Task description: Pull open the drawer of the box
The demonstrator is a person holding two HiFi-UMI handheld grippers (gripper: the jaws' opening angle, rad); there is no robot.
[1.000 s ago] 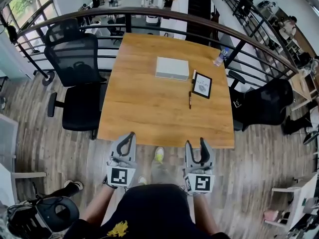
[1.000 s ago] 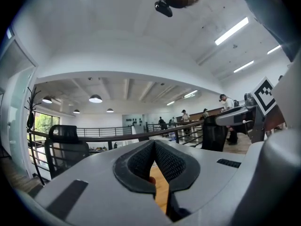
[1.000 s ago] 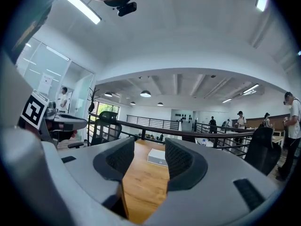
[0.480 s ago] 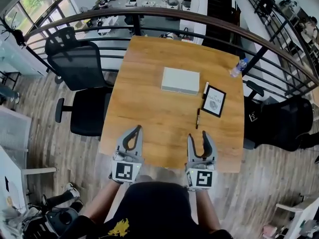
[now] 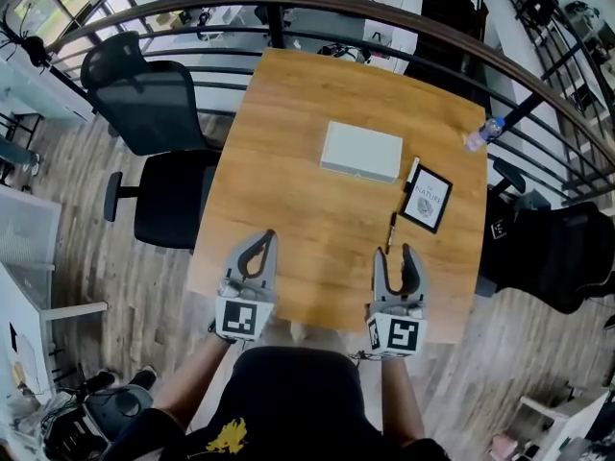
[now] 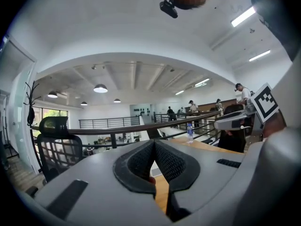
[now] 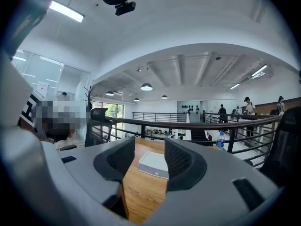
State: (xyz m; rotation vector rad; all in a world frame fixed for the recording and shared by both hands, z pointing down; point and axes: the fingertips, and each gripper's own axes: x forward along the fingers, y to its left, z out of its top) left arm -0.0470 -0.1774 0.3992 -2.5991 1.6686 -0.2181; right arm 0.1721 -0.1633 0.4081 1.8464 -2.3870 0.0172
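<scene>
left gripper (image 5: 264,239) jaws together, empty; right gripper (image 5: 395,255) jaws apart, empty; both over table (image 5: 279,205) near edge; box (image 5: 361,151) well ahead.

The box (image 5: 361,151) lies on the far half of the table (image 5: 288,209), a framed card (image 5: 427,200) just right of it, a pen (image 5: 392,230) nearer. The left claw (image 5: 261,240) and right claw (image 5: 396,254) hang over the near edge, well apart from the box.
</scene>
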